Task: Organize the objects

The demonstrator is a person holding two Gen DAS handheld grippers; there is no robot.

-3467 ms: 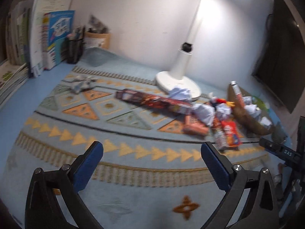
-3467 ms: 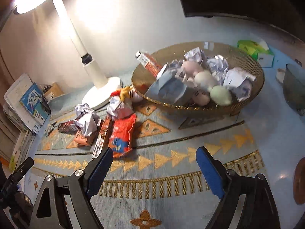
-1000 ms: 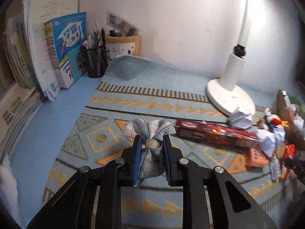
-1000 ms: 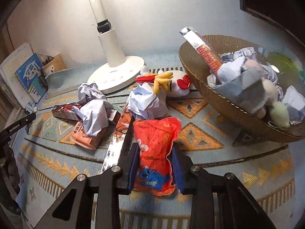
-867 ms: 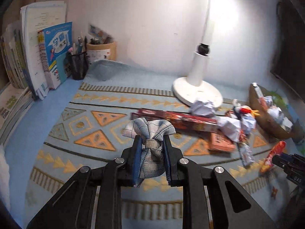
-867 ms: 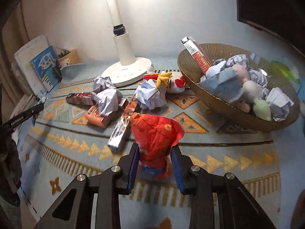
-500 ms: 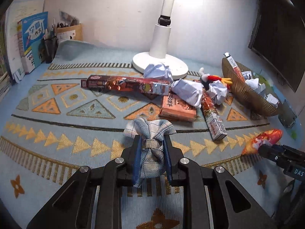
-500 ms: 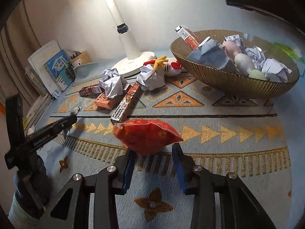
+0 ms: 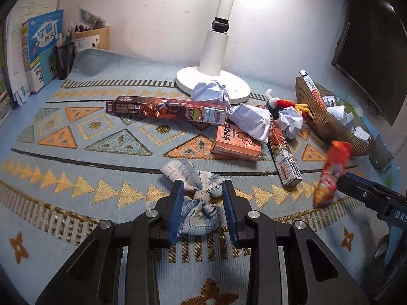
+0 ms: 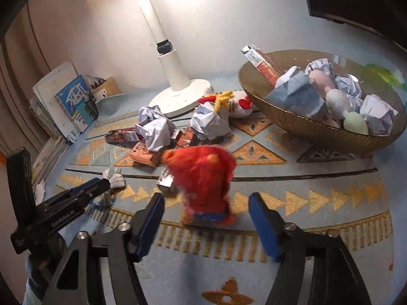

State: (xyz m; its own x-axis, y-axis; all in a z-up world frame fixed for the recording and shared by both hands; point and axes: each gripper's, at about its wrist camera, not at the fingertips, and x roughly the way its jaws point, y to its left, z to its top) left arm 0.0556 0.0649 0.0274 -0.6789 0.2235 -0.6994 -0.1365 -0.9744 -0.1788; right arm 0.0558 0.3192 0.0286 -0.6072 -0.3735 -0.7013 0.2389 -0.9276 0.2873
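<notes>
Your left gripper (image 9: 203, 208) points down at the patterned blue-and-gold woven mat (image 9: 101, 137); its jaws are opening, and the blue-and-white plaid fabric bow (image 9: 195, 203) lies on the mat between the blue pads, which stand just beside it and no longer pinch it. Your right gripper (image 10: 206, 218) has its jaws spread wide; the red crinkled snack packet (image 10: 203, 178) stands blurred on the mat between the two blue pads, touching neither, so you have released it. In the left wrist view the same packet shows at the right, upright and blurred, just in front of the right gripper's dark finger.

Beyond the bow lies the rest of the clutter; a long dark-red printed carton (image 9: 165, 108) lies across the mat; a flat orange box with a cartoon face (image 9: 236, 143) sits near it, partly under a crumpled white paper ball (image 9: 250, 123); a narrow red-and-white carton (image 9: 285, 157) lies beside that box. The round woven golden-brown basket (image 10: 300, 122) stands at the right on the mat, already holding paper balls, pale egg shapes and a tilted carton; the white lamp base (image 10: 178, 99) stands behind the pile, and a plush chicken with a red comb (image 10: 231, 101) lies between the lamp and the basket.
</notes>
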